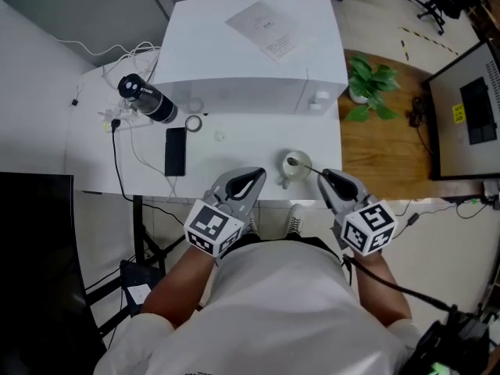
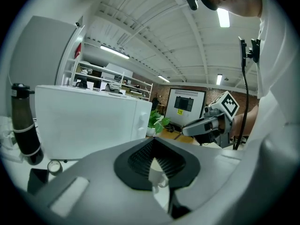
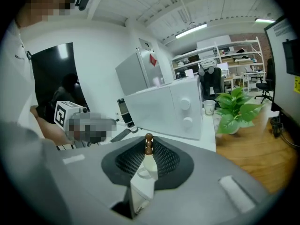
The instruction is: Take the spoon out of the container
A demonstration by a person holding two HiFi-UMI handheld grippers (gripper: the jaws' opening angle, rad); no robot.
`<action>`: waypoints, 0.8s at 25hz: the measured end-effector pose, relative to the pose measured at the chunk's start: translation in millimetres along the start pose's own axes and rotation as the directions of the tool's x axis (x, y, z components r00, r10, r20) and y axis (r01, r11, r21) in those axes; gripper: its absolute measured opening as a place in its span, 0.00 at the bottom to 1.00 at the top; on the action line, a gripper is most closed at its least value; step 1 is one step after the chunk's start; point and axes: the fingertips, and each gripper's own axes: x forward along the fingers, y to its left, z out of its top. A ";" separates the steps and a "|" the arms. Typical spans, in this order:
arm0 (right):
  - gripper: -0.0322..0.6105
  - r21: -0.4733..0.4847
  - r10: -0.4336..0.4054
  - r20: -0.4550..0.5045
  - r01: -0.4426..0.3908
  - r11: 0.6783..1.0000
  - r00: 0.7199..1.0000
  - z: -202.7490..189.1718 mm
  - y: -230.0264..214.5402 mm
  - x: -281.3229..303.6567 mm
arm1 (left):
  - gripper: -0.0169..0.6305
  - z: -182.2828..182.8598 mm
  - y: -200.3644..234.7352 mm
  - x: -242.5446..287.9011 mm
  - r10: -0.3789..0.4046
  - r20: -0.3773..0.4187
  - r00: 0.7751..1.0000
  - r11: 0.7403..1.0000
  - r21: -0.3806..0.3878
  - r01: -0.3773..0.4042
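- Your shirt (image 1: pixel 273 303): white, short sleeves.
- Your left gripper (image 1: pixel 251 176): grey moulded shell with tapered jaws and black ribbed pads (image 2: pixel 139 157).
- Left cube (image 1: pixel 212 229): white faces, black square markers.
- Your right gripper (image 1: pixel 326 176): same grey shell, same black ribbed lining.
- Right cube (image 1: pixel 370 226): marked likewise.
- Cable (image 1: pixel 406 291): black, thin, trailing from under the right cube past your sleeve.

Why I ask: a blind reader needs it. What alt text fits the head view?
From above, the right hand-held gripper pinches the thin brown-handled spoon leaning in a small white cup on the white table. The left hand-held gripper hovers beside the cup; a white microwave stands behind.
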 end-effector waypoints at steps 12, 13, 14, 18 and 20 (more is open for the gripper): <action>0.14 -0.051 0.074 0.136 -0.067 0.996 0.988 52.9 30.7 -38.9 | 0.03 32.8 -19.1 -18.6 -0.016 0.084 0.996 1.000 -0.017 0.017; 0.14 -0.053 0.075 0.139 -0.069 0.996 0.987 53.7 31.7 -39.8 | 0.03 32.1 -20.6 -19.2 -0.016 0.082 0.997 1.000 -0.012 0.017; 0.14 -0.052 0.077 0.143 -0.070 0.996 0.987 53.9 32.3 -40.2 | 0.03 31.2 -21.6 -19.4 -0.015 0.078 0.997 1.000 -0.007 0.015; 0.14 -0.045 0.075 0.146 -0.069 0.997 0.986 51.8 33.7 -39.4 | 0.03 30.4 -22.3 -19.5 -0.008 0.067 0.998 1.000 0.022 0.007; 0.14 -0.047 0.070 0.148 -0.063 0.997 0.987 52.3 34.2 -38.7 | 0.03 31.7 -21.0 -20.1 -0.008 0.068 0.998 0.999 0.031 0.006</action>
